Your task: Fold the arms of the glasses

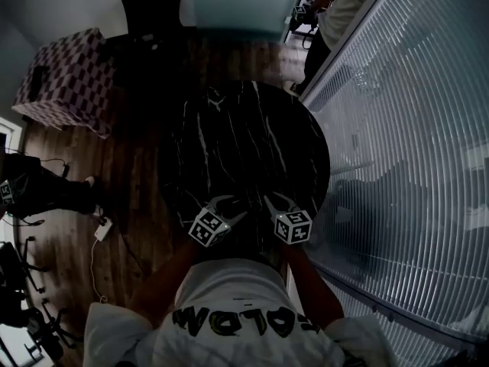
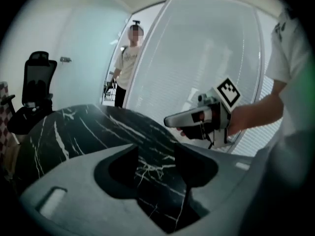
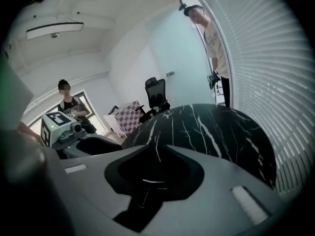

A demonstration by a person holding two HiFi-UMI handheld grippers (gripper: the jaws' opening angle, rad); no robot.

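Since the glasses are showing in no view, the person is holding the left gripper (image 2: 156, 154) and the right gripper (image 3: 157, 149) side by side over the near edge of the black marble table (image 1: 252, 128), both tilting down toward it. The left fingers (image 2: 122, 168) are standing wide apart with only marble between them; the right fingers (image 3: 224, 173) are sitting closer together, leaving a slim gap and gripping nothing. Finding the glasses is probably coming first; then one gripper should be steadying the frame front while the other is swinging an arm gently inward at its hinge.
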